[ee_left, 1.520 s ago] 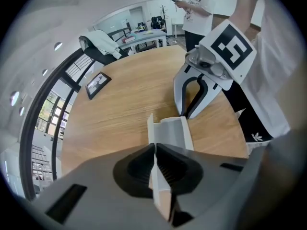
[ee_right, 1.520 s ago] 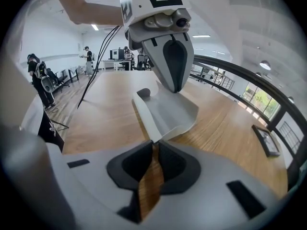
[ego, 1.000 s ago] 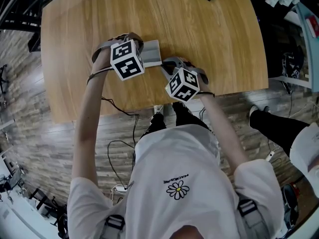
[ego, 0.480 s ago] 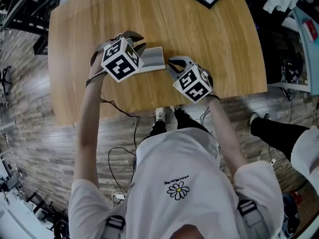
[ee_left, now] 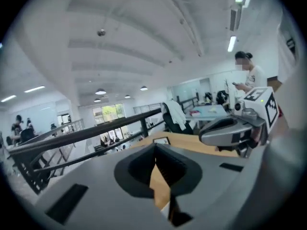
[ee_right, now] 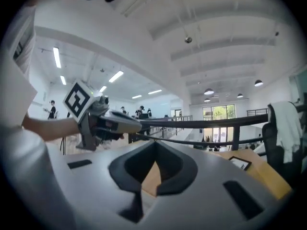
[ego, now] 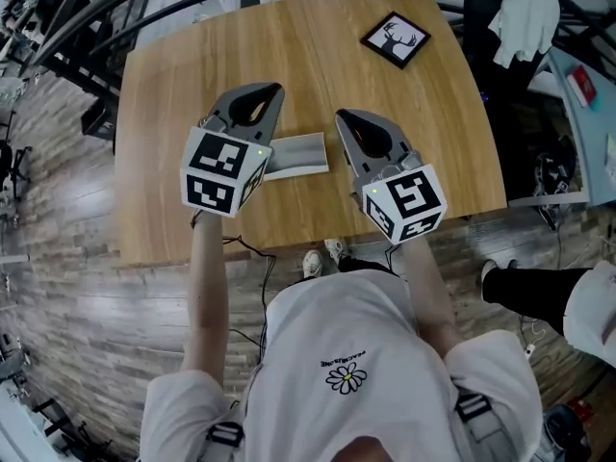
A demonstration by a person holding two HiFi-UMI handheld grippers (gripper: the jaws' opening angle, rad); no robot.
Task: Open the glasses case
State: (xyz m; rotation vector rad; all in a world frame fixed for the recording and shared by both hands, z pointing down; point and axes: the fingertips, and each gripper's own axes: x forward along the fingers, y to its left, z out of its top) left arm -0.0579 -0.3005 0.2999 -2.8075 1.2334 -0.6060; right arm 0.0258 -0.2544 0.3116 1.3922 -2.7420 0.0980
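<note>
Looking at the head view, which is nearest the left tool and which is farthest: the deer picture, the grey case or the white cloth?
1. Grey case, on the table just beside the left tool.
2. Deer picture, at the table's far right corner.
3. White cloth, beyond the table, far right.

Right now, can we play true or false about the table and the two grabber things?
1. The glasses case lies on the table, and in the head view it shows between the two grippers. True.
2. The left gripper is holding the glasses case. False: its jaws are shut on nothing, and the case lies on the table.
3. A framed deer picture lies near the table's far corner. True.
4. The right gripper has its jaws wide open. False: they are shut together, with nothing between them.
</note>
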